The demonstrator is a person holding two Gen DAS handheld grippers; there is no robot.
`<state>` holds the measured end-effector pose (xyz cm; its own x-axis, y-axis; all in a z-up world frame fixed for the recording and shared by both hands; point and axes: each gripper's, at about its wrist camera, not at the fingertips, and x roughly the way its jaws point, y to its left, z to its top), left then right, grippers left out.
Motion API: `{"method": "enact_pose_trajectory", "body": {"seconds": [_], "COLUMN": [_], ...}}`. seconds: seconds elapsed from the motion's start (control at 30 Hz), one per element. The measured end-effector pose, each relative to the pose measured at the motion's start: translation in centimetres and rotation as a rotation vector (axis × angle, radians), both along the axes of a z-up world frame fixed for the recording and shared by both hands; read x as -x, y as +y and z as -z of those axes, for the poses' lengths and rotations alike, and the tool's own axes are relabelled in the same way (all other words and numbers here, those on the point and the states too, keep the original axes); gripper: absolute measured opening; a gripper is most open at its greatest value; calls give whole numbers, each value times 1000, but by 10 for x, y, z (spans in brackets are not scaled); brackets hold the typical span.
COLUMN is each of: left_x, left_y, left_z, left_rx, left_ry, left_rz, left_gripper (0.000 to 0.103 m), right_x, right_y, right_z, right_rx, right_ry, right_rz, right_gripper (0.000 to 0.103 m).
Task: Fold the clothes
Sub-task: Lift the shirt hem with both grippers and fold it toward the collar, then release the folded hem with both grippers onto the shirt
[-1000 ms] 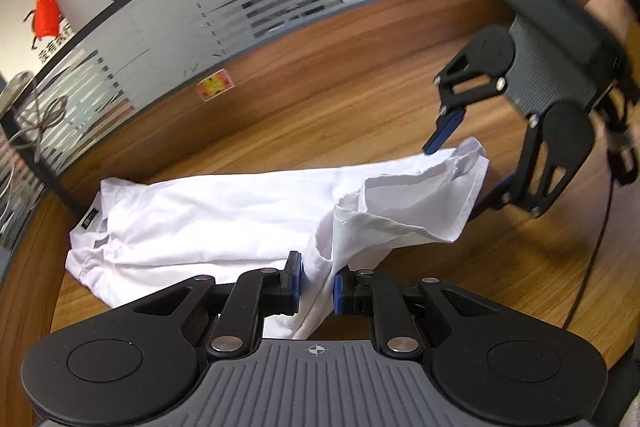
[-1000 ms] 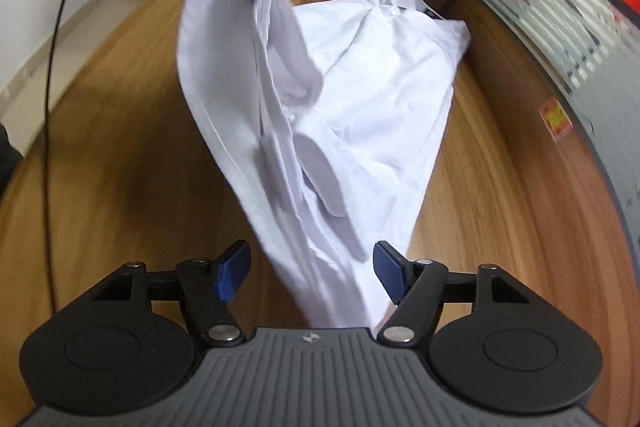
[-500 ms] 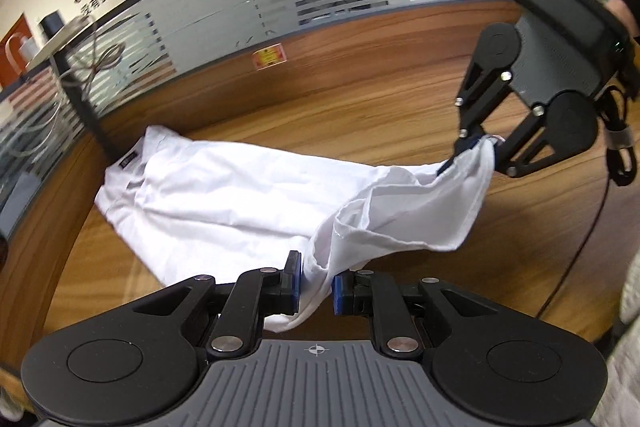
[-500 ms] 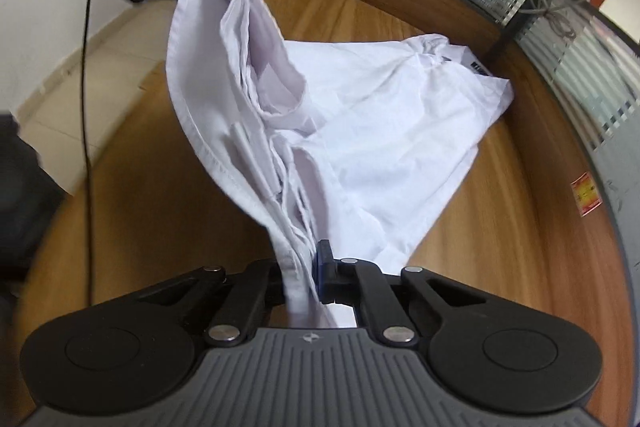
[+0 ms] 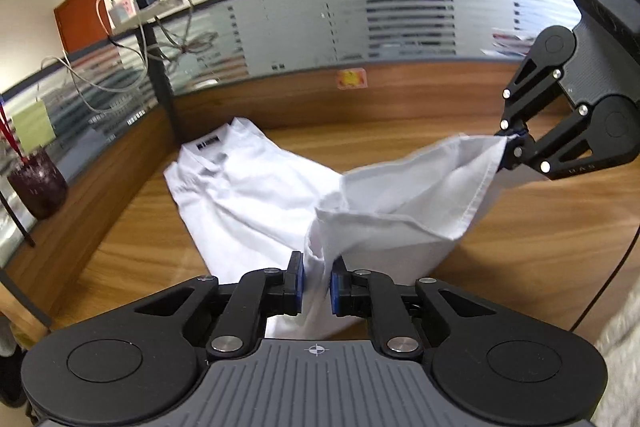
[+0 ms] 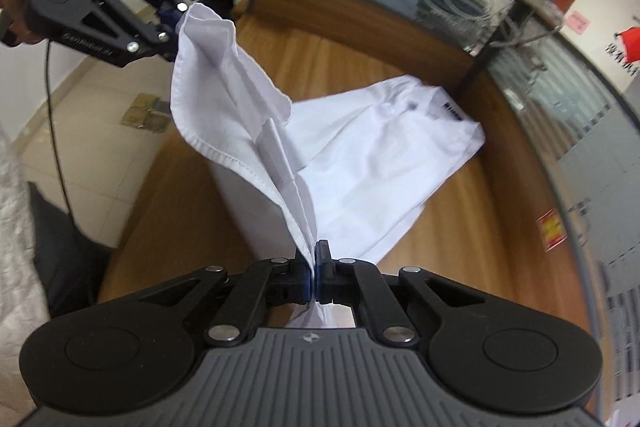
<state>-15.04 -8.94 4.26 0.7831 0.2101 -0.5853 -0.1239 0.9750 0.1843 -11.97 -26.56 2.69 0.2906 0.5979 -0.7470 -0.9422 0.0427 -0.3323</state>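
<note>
Shirt: the white shirt (image 5: 256, 195) lies collar-end away from the person on the wooden desk (image 5: 520, 267), its near hem lifted clear of the wood and stretched between the two grippers.
Why held so: pinching the two hem corners apart keeps the edge taut, probably so the lower half can be carried over toward the collar in one fold.
Left gripper: the left gripper (image 5: 316, 287) has a bunch of hem between its blue pads; the jaws are narrow and closing on the cloth, which fills the gap.
Right gripper: the right gripper (image 6: 314, 277) is clamped hard on the other corner, pads nearly meeting with thin fabric between.
Desk surround: a curved glass partition (image 5: 400, 15) rings the far edge; a dark vase (image 5: 38, 183) stands to the left.
Change: a second earlier the right jaws stood wide around the cloth without pinching it; now they grip. The hem sags less and hangs higher above the desk.
Unclear: motion blur makes it hard to say whether both layers are caught.
</note>
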Motion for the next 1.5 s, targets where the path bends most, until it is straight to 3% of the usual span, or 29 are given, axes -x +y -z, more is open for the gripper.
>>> {"method": "enact_pose_trajectory", "body": {"seconds": [0.17, 0.3, 0.43, 0.73, 0.9, 1.03, 1.17, 1.33, 1.5], "left_x": [-31, -73, -120, -191, -200, -206, -204, -197, -204], "left_y": [36, 74, 118, 177, 198, 208, 217, 229, 223], "left_z": [-9, -7, 16, 88, 112, 127, 126, 102, 72], "left_rx": [-14, 19, 109, 258, 341, 375, 415, 454, 494], "left_ry": [-51, -56, 14, 180, 212, 241, 214, 138, 127], "left_rz": [16, 14, -6, -78, -116, -147, -208, -276, -196], "left_gripper": [12, 11, 11, 11, 13, 17, 25, 23, 23], "right_x": [-35, -66, -104, -167, -187, -205, -222, -216, -186], "right_y": [41, 81, 128, 211, 223, 222, 211, 179, 141], "right_z": [-11, -13, 0, 72, 104, 111, 99, 69, 45], "right_rx": [-9, 14, 74, 252, 283, 234, 166, 80, 15], "right_ry": [-70, -108, -86, 26, 80, 118, 168, 248, 339], "right_rz": [38, 58, 62, 38, 61, 152, 261, 313, 317], "right_gripper": [2, 2, 2, 3, 20, 34, 34, 35, 38]}}
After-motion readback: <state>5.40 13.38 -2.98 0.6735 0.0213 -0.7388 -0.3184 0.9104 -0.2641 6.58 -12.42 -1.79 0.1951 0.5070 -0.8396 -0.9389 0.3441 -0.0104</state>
